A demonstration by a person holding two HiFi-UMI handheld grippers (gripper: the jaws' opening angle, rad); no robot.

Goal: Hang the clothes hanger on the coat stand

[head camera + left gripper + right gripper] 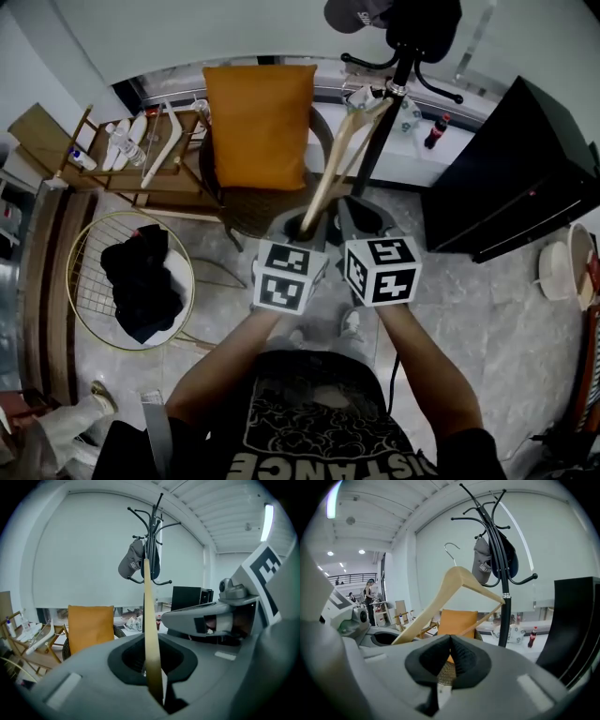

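1. Top of coat stand [380,131] and cap [356,13] cut off by head view's upper edge.
2. Its base is hidden behind right gripper [361,214].
3. Lower end of hanger [150,620] buried between left gripper [149,662] jaws.

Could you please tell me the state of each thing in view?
Wooden hanger: gripped at one arm, unhung.
Left tongs: shut on the wooden hanger.
Right tongs: shut, empty.
Coat stand: upright, cap hanging on it.
Wire basket: holding dark clothes.
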